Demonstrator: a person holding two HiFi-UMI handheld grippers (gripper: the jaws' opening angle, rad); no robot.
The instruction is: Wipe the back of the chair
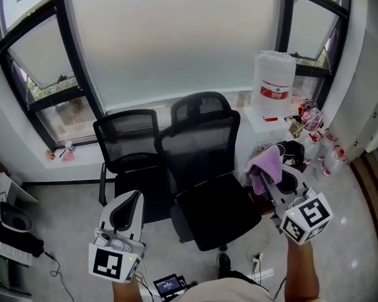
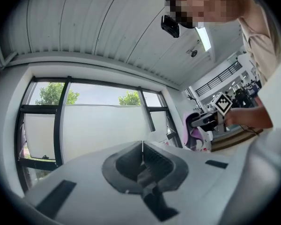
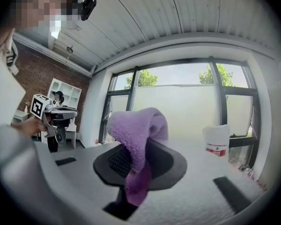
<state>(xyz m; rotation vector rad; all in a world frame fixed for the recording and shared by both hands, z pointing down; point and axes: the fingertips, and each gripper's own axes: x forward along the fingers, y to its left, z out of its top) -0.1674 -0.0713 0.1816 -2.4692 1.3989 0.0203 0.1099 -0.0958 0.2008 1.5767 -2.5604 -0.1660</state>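
**Right gripper** (image 3: 136, 149): jaws clenched on a fold of the purple fluffy cloth (image 3: 140, 125), which drapes over them and hangs below.

**Left gripper** (image 2: 143, 146): jaws closed on each other, nothing between them.

Both are held in front of the seats, clear of either chair.

**Object of work:** the black mesh-backed office chair with a headrest (image 1: 201, 145). It stands at the window, just beside a second black mesh chair (image 1: 127, 137) (the task line does not settle which is meant; the nearer is assumed). The rear face of its back is turned to the window.

**Assessment:**
- The cloth is light, soft and limp, so it should be pressed flat rather than dragged by its tail.
- The mesh will likely give under pressure.
- The chair may swivel or roll.
- The stiff rim of the back looks the soundest place for the left gripper to steady it.
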